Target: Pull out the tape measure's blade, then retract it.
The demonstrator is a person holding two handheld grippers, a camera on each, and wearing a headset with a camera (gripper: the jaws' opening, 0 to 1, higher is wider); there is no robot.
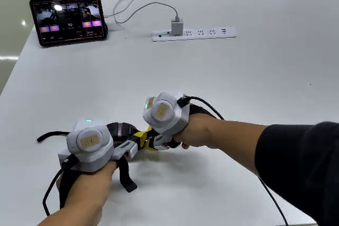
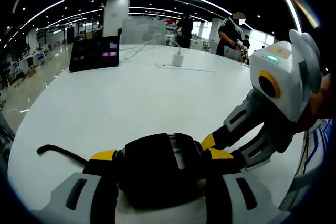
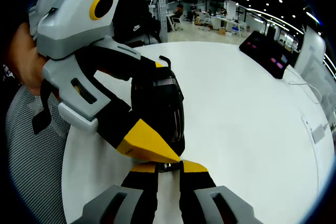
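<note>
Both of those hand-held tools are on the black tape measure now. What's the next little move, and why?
Probably draw the right gripper straight back from the tape measure. Its jaws look shut on the blade's tip at the case's mouth, the left gripper clamps the case, and no blade is out yet.

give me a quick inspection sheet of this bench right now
surface: white table
job's things: black tape measure with a strap; blade tip barely out
clutter: tablet, power strip with a charger, far side
grippers: left gripper fingers shut on the tape measure; right gripper fingers pinch the blade tip
cables: white cable from charger to tablet; black cable off the right gripper
surroundings: lit open hall, people standing beyond the table
</note>
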